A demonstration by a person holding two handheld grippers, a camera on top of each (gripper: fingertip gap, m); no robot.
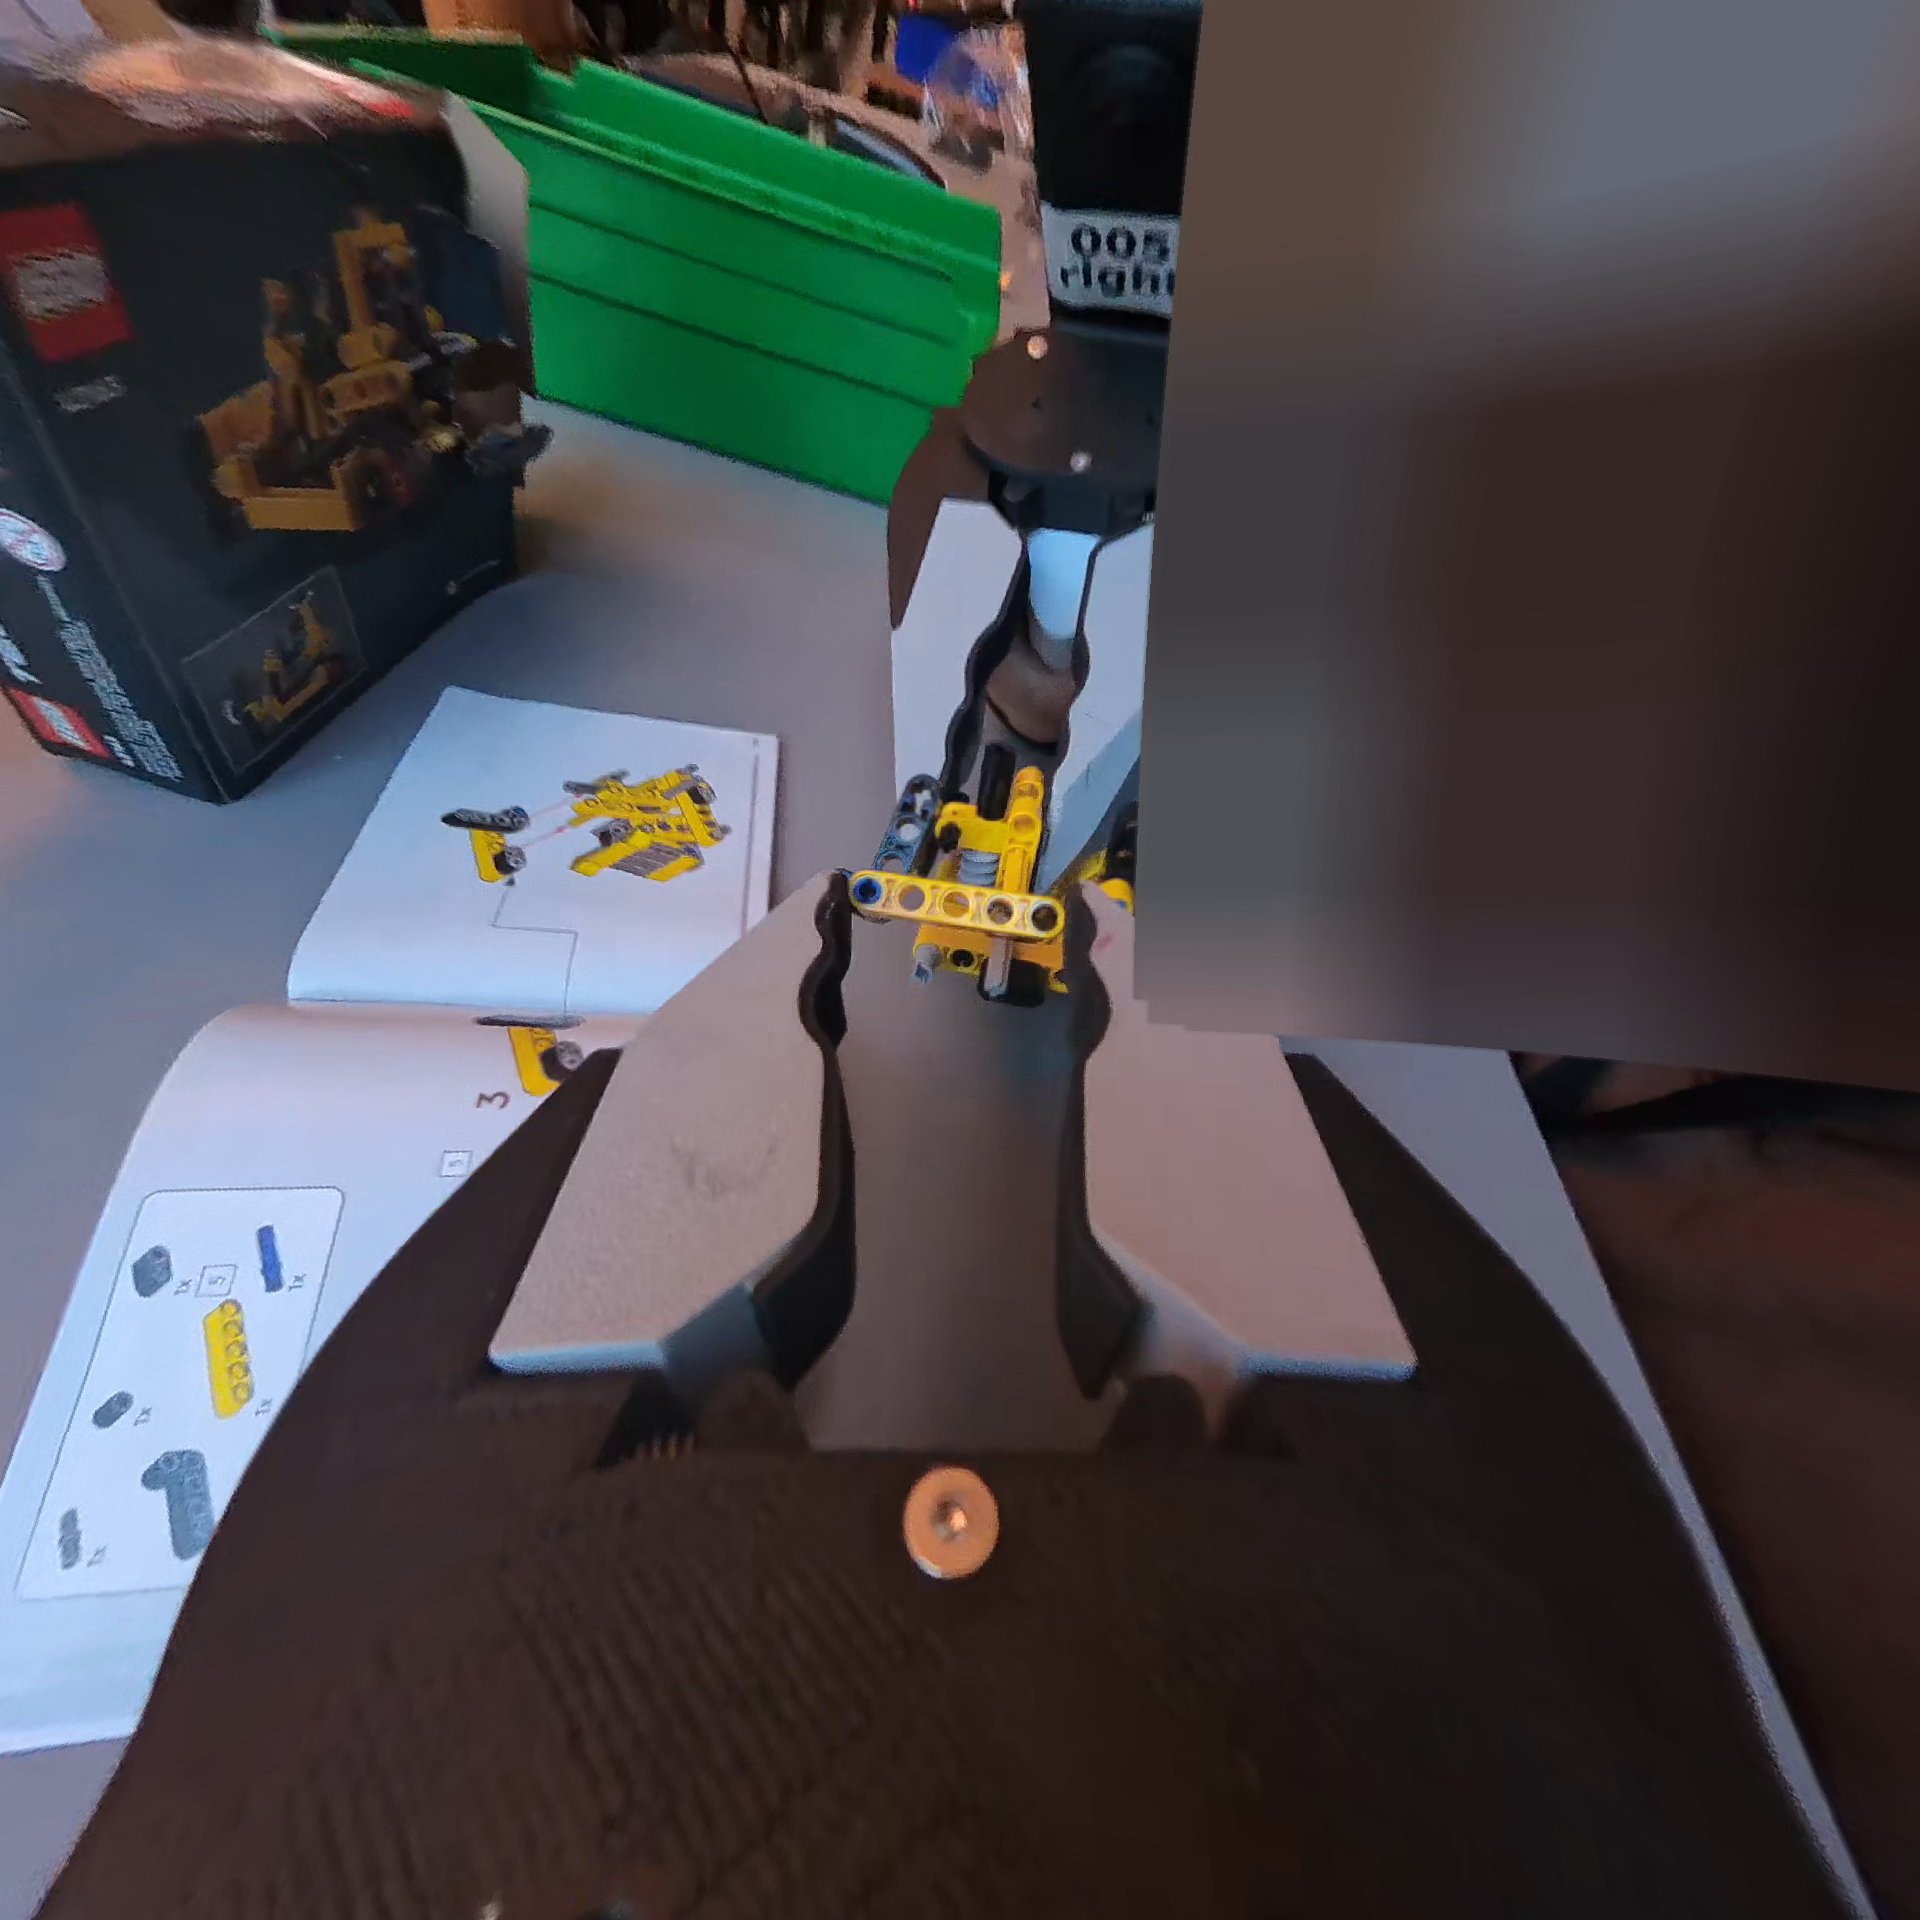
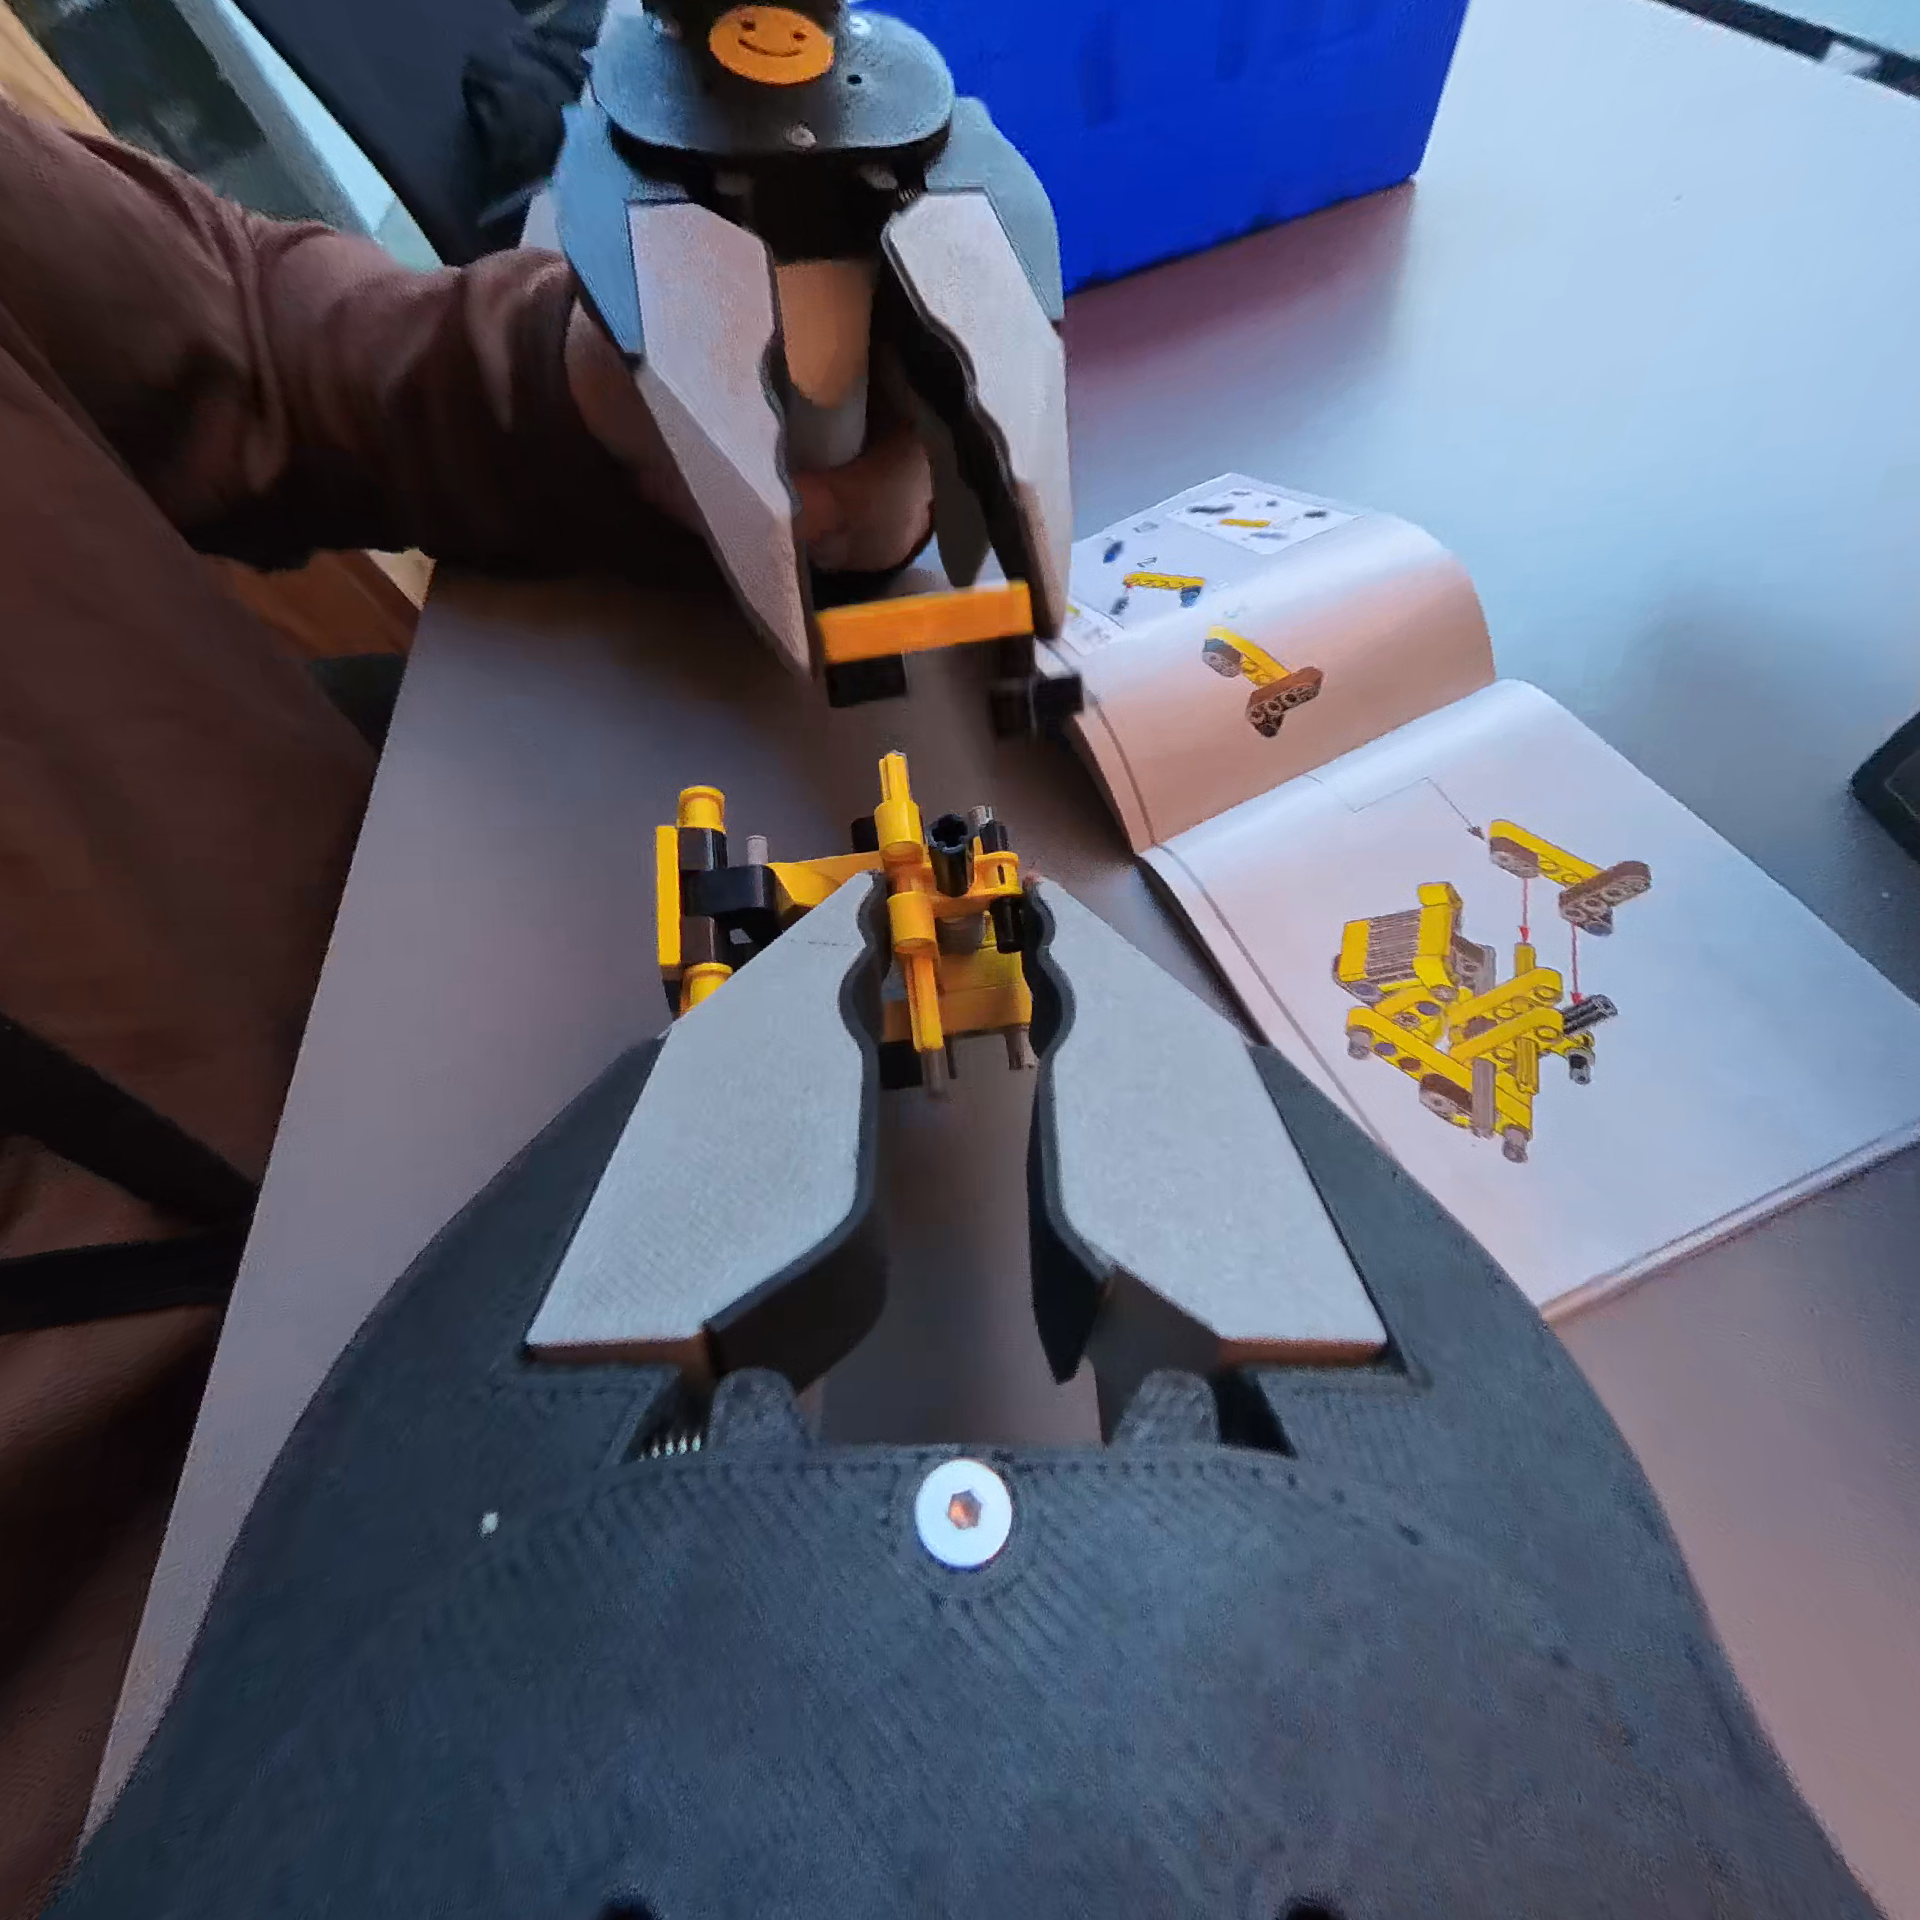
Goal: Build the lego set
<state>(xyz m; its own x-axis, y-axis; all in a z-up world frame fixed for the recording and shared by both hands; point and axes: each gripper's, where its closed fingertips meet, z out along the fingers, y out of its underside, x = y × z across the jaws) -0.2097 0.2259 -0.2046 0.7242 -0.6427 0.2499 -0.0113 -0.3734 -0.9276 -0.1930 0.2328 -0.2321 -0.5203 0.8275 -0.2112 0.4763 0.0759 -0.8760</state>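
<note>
Your yellow beam [image 1: 956,902] sits at the centre of the left wrist view, gripped end to end between the tips of your left tongs [image 1: 961,914], which are clamped on it; in the right wrist view the same beam [image 2: 925,621] appears in the upper middle of the frame, held above the desk [image 2: 1558,343], with small black pieces hanging under each end. Just below it there, the yellow and black lego assembly [image 2: 914,935] is pinched between the tips of your right tongs [image 2: 948,925], closed on its middle section; its side frame sticks out to the left of the fingers, and a yellow axle points up toward the beam; the two parts are near each other but apart. In the left wrist view the assembly [image 1: 982,831] shows directly behind the beam.

The open instruction booklet [image 2: 1455,935] lies on the desk at the right of the right wrist view; in the left wrist view it fills the lower left [image 1: 540,831]. The black set box [image 1: 249,468] stands at the upper left of that frame, with green trays [image 1: 748,312] behind it; a blue bin [image 2: 1195,125] sits at the top of the right wrist view; a brown sleeve [image 2: 260,364] crosses its upper left.
</note>
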